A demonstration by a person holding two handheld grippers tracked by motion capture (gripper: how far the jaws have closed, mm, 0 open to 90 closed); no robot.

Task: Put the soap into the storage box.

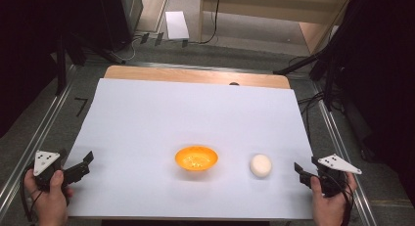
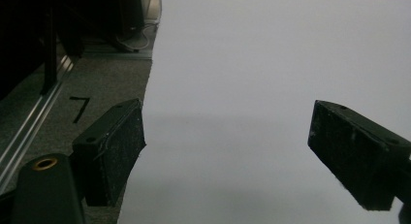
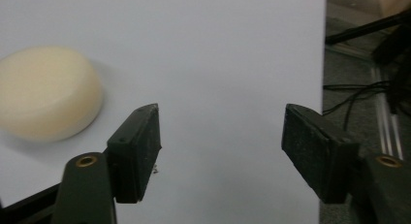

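White sheeting (image 1: 147,118) covers the table, with dark stands and cables around its edges. An orange bowl (image 1: 196,158) sits near the front centre, and a pale, rounded puck-like object (image 1: 261,165) lies just to its right, apart from it; it looks smooth and cream-coloured, maybe soap or dough, though the blur keeps me from saying. The left gripper (image 1: 80,168) rests at the sheet's left edge, jaws spread with nothing between them. The right gripper (image 1: 304,174) waits at the right edge near the pale object, jaws likewise parted and empty. Both seem parked at the sides, ready to start.
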